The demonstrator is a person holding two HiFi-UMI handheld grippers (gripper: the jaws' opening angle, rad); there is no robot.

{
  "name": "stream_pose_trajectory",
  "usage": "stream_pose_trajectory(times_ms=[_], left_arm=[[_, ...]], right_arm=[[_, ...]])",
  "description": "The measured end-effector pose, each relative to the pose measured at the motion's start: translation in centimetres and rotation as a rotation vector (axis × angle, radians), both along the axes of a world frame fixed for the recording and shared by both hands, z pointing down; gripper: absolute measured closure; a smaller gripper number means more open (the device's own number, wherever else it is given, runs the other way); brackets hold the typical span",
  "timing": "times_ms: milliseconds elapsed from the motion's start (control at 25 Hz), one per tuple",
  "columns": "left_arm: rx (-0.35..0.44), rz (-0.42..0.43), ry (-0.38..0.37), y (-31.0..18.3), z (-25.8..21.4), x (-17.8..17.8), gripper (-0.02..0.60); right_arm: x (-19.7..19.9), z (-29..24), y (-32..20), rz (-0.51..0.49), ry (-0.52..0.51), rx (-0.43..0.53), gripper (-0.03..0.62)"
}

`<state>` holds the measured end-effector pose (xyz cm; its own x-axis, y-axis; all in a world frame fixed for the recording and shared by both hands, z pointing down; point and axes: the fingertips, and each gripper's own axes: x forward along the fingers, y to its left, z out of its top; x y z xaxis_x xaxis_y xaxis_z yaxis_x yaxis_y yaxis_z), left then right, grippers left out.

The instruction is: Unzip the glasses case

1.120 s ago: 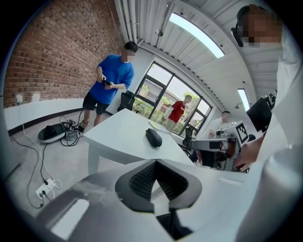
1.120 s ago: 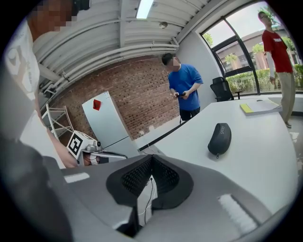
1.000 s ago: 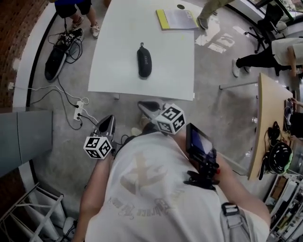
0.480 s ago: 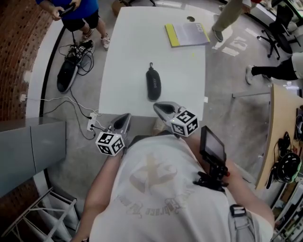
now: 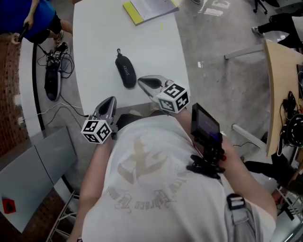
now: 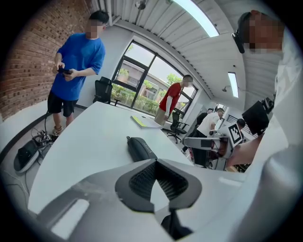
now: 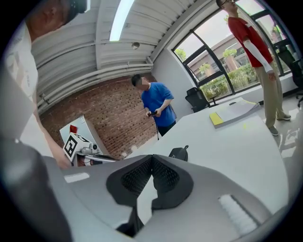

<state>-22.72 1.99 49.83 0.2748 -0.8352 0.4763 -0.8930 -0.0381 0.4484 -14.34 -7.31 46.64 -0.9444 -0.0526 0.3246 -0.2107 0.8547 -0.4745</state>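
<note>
Left gripper (image 5: 109, 100), right gripper (image 5: 141, 81): fingers pressed together, empty. Black oval fabric glasses case (image 5: 125, 70) on white table (image 5: 156, 52); best pinch zip pull (image 5: 118, 50) at 12 o'clock end.

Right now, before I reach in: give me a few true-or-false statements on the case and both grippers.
1. The glasses case lies on the table, held by neither gripper. True.
2. The left gripper has its jaws wide apart. False: they are together, empty.
3. The right gripper grips the case's zipper pull. False: it is shut on nothing, beside the case.
4. A yellow-edged notebook lies farther up the table. True.
</note>
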Motion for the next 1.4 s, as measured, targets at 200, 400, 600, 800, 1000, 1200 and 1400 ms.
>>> stream_pose_trajectory(times_ms=[200,400,600,800,1000,1200,1400], left_arm=[[-0.004,0.076,-0.005,-2.2,-0.7,-0.7,0.575],[-0.031,0.166,0.014,-3.9,0.0,1.7,0.575],[-0.027,0.245,0.034,-4.7,1.0,-1.6,0.575],[-0.026,0.275,0.042,-6.4,1.0,-4.1,0.575],[-0.037,0.361,0.080,-8.5,1.1,-2.6,0.575],[-0.033,0.477,0.061,-9.1,1.0,-1.4,0.575],[0.007,0.549,0.075,-9.6,0.4,0.9,0.577]], right_arm=[[0.3,0.3,-0.7,0.087,-0.006,-0.018,0.586],[2.4,0.5,-2.1,0.167,-0.006,-0.038,0.586],[0.4,-0.3,-3.4,0.289,-0.005,-0.028,0.586],[-1.0,-2.1,-5.9,0.363,-0.015,0.003,0.586],[0.1,-2.1,-6.9,0.420,0.004,0.002,0.586],[-0.1,-1.0,-5.7,0.459,0.040,-0.018,0.586],[1.2,0.0,-5.3,0.482,0.046,-0.035,0.586]])
